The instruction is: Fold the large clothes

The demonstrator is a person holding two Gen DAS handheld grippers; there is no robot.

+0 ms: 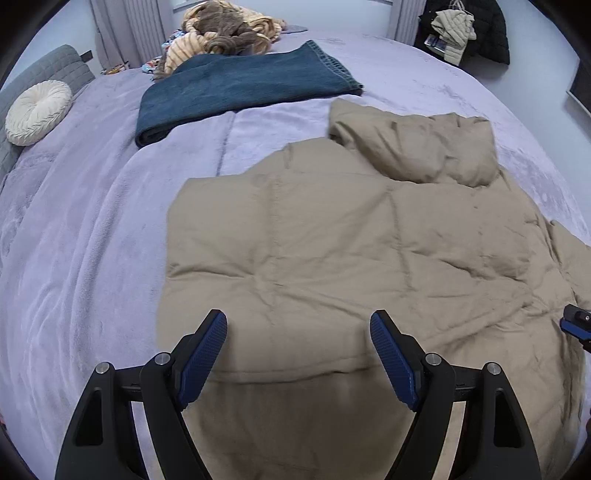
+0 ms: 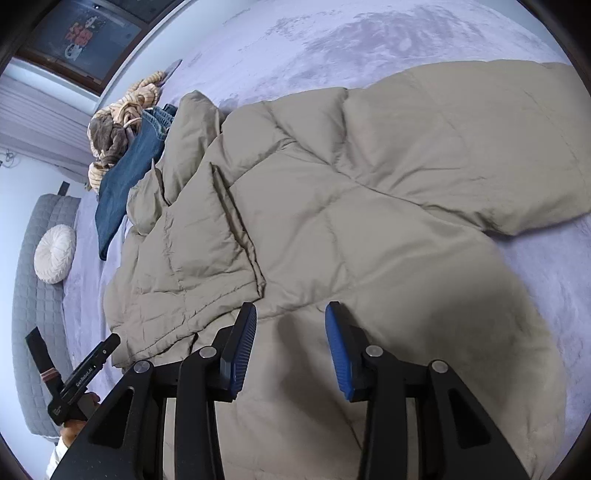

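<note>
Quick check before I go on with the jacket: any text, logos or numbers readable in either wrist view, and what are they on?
"GenRobot.AI": white print on the black body of the left claw, seen in the right wrist view.
Small white label lower on that body: too small to read.
Red and white graphic on the dark panel by the wall: blurred, unreadable.
Tan puffer jacket, folded jeans: no readable text.

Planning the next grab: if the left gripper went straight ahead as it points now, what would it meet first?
Most likely the tan puffer jacket, lying right ahead of the open left gripper; depth is uncertain.
</note>
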